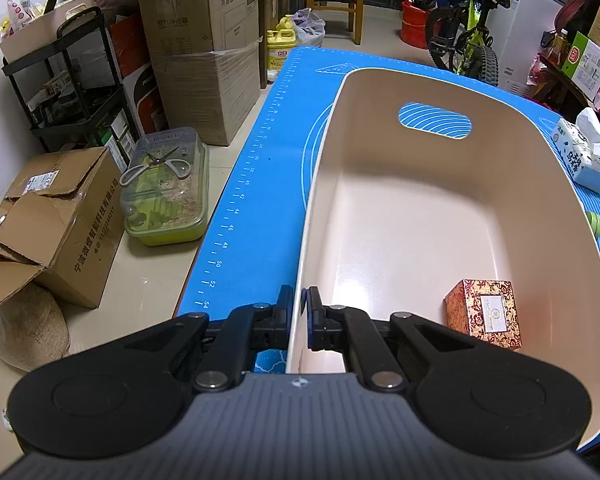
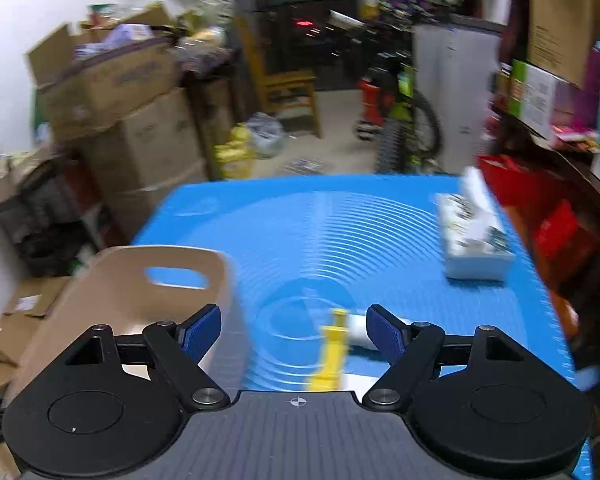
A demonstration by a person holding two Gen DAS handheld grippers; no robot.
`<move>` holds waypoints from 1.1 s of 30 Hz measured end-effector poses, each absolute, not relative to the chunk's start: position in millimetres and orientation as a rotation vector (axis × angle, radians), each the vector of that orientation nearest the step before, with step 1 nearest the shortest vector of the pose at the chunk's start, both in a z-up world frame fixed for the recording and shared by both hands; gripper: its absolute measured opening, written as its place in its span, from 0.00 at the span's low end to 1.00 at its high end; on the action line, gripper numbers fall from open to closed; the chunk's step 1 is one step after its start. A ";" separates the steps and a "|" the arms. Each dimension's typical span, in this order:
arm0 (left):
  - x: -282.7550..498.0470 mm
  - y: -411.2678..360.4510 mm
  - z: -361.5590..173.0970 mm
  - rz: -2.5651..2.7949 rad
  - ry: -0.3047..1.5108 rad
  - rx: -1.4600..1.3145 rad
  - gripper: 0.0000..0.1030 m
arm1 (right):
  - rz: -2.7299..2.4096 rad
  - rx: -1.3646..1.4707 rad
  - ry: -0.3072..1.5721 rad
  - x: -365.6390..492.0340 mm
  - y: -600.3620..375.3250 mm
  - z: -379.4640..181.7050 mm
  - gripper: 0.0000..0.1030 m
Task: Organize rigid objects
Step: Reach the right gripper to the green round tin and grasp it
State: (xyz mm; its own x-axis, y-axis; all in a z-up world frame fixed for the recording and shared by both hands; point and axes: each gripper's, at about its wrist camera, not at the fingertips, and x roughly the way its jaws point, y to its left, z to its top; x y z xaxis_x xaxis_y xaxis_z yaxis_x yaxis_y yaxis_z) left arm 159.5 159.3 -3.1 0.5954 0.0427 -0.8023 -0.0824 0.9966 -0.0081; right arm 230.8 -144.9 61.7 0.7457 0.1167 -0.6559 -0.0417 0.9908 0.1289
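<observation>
A cream plastic bin (image 1: 420,216) with a handle slot stands on the blue mat (image 1: 260,208). My left gripper (image 1: 299,312) is shut on the bin's near left wall, one finger inside and one outside. A red and gold patterned box (image 1: 485,312) lies inside the bin at the near right. In the blurred right wrist view my right gripper (image 2: 294,330) is open and empty above the mat (image 2: 340,232), to the right of the bin (image 2: 132,280). A yellow object (image 2: 332,352) and a white tube-like thing (image 2: 358,330) lie just below its fingers.
A tissue pack (image 1: 582,156) sits on the mat's right side, also in the right wrist view (image 2: 474,236). A small green thing (image 1: 593,222) lies beside the bin. Cardboard boxes (image 1: 204,60), a black shelf cart (image 1: 80,80), a clear container (image 1: 166,188) and a bicycle (image 1: 468,36) surround the table.
</observation>
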 end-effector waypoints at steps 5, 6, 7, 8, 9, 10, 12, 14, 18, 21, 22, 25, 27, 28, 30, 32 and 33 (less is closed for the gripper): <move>159.9 159.8 -3.2 0.073 0.930 -0.045 0.08 | 0.001 0.107 0.774 248.6 -179.7 32.6 0.80; 159.9 159.8 -3.4 0.074 0.931 -0.045 0.08 | -0.008 0.105 0.778 251.3 -185.0 26.5 0.80; 159.9 159.8 -3.3 0.073 0.931 -0.046 0.08 | -0.019 0.102 0.784 253.8 -189.5 20.4 0.80; 159.8 159.6 -3.6 0.073 0.931 -0.046 0.08 | -0.027 0.106 0.790 254.8 -191.5 15.2 0.80; 159.7 159.3 -3.6 0.074 0.931 -0.045 0.08 | -0.035 0.119 0.800 257.4 -196.1 9.0 0.80; 159.6 159.3 -4.0 0.075 0.931 -0.045 0.08 | -0.039 0.128 0.807 260.5 -198.0 3.9 0.80; 159.7 160.4 -4.3 0.075 0.932 -0.047 0.08 | -0.048 0.137 0.816 263.3 -201.5 -5.5 0.80; 159.5 161.1 -4.8 0.076 0.933 -0.049 0.08 | -0.062 0.121 0.824 266.2 -200.2 -14.0 0.80; 160.2 161.5 -4.4 0.075 0.934 -0.050 0.08 | -0.079 0.124 0.843 271.1 -200.1 -28.9 0.80; 160.3 161.5 -4.7 0.074 0.934 -0.050 0.08 | -0.090 0.128 0.856 275.6 -200.2 -38.0 0.79; 160.4 161.4 -4.5 0.074 0.934 -0.051 0.08 | -0.090 0.125 0.861 277.8 -199.6 -40.8 0.75; 160.5 161.4 -4.4 0.074 0.934 -0.051 0.08 | -0.092 0.111 0.879 284.5 -197.6 -47.0 0.64; 160.4 161.5 -4.7 0.075 0.934 -0.051 0.08 | -0.095 0.103 0.887 288.9 -195.3 -50.4 0.55; 160.6 161.5 -4.3 0.074 0.934 -0.051 0.08 | -0.096 0.102 0.890 290.5 -195.4 -51.9 0.47; 160.5 161.6 -4.4 0.074 0.934 -0.052 0.08 | -0.111 0.097 0.894 292.3 -195.6 -53.5 0.33; 160.6 161.6 -4.5 0.074 0.934 -0.052 0.08 | -0.113 0.106 0.894 291.9 -198.7 -54.1 0.28; 160.6 161.6 -4.5 0.074 0.934 -0.052 0.08 | -0.118 0.111 0.896 290.7 -200.8 -54.3 0.28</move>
